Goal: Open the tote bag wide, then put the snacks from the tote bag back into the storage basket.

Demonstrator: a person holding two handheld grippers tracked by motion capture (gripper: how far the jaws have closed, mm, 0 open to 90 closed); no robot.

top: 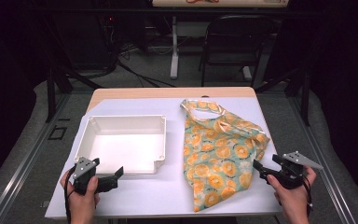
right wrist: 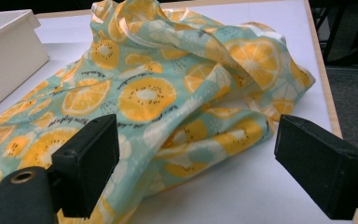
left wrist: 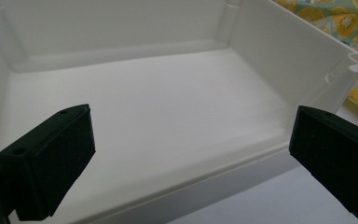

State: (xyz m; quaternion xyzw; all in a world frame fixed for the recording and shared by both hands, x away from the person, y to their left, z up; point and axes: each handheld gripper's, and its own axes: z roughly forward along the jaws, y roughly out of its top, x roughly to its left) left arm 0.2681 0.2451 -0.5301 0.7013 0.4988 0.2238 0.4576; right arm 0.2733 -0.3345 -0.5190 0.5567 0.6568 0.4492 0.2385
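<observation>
Seen from above, a white-topped table (top: 168,196) carries a shallow white tray (top: 121,142) at centre left and a crumpled cloth bag (top: 219,149) printed with orange slices at centre right. At lower left, the left claw (top: 114,177) sits just before the tray's near rim — its jaws spread wide, gripping nothing, touching nothing. At lower right, the right claw (top: 261,169) points at the bag's near right edge, just beside the fabric — jaws also spread wide and empty.
</observation>
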